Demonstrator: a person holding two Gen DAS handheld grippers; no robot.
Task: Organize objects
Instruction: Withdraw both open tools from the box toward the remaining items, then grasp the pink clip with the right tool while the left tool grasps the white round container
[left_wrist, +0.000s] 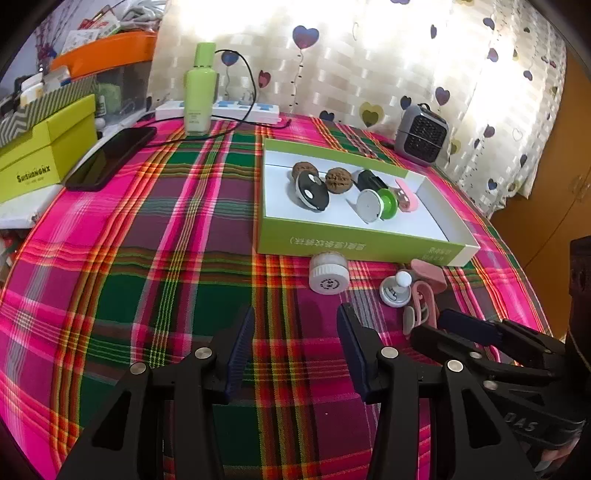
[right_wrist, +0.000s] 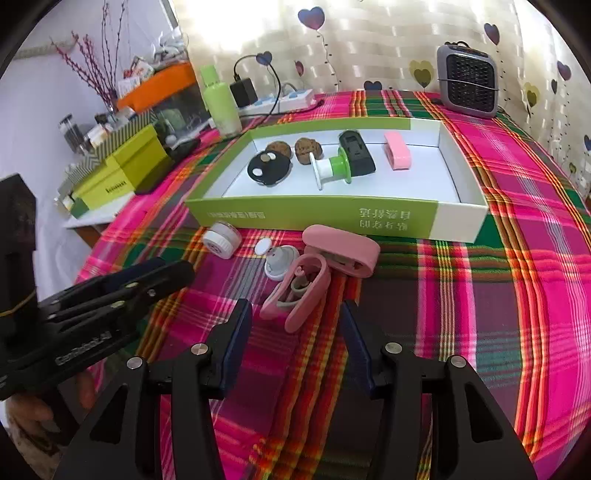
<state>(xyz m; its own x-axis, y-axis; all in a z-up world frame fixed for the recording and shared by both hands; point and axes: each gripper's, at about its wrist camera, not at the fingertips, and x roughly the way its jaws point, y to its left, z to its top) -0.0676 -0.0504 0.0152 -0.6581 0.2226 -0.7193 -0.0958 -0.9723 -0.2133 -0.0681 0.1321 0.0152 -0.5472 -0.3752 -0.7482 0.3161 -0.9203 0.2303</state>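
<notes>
A green-and-white box (left_wrist: 354, 243) (right_wrist: 314, 214) holds two walnuts (left_wrist: 336, 180), a black disc (left_wrist: 312, 190), a white-and-green spool (right_wrist: 328, 168), a black block (right_wrist: 356, 153) and a pink case (right_wrist: 397, 151). On the plaid cloth in front of it lie a white jar (left_wrist: 328, 273) (right_wrist: 221, 243), a white knob piece (left_wrist: 395, 290) (right_wrist: 280, 262), a second pink case (right_wrist: 343, 251) and an open pink clip (left_wrist: 421, 299) (right_wrist: 299, 291). My right gripper (right_wrist: 295, 306) (left_wrist: 443, 328) is open; the clip's near end lies between its fingertips, untouched. My left gripper (left_wrist: 295, 314) (right_wrist: 173, 267) is open over bare cloth, short of the jar.
A green bottle (left_wrist: 199, 92), a power strip (left_wrist: 218, 109) with a black cable, a dark phone (left_wrist: 110, 158) and a yellow-green box (left_wrist: 44, 155) crowd the far left. A small grey heater (left_wrist: 421, 134) (right_wrist: 467, 79) stands at the back right by the curtain.
</notes>
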